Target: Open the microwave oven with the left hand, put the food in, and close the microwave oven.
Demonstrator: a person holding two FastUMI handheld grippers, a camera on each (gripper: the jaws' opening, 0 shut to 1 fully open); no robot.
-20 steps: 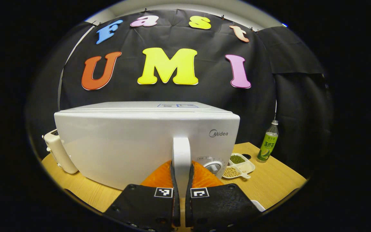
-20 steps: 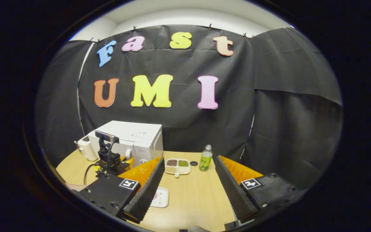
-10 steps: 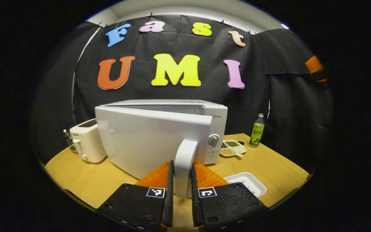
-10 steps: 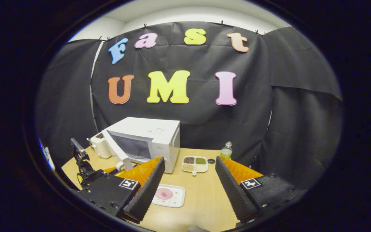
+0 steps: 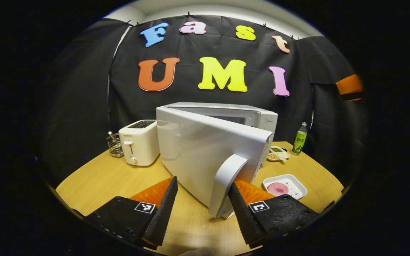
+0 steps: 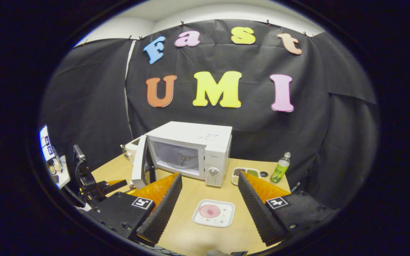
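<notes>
With the microwave door (image 6: 140, 161) swung wide, the left gripper (image 5: 201, 209) spread and apart around its handle (image 5: 226, 183), and the right gripper (image 6: 208, 202) spread empty above the food tray (image 6: 213, 212) on the table (image 6: 190, 199), loading and closing remain.

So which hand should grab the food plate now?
Probably the right. The right gripper has open jaws facing the plate, while the left gripper sits at the door handle.
</notes>
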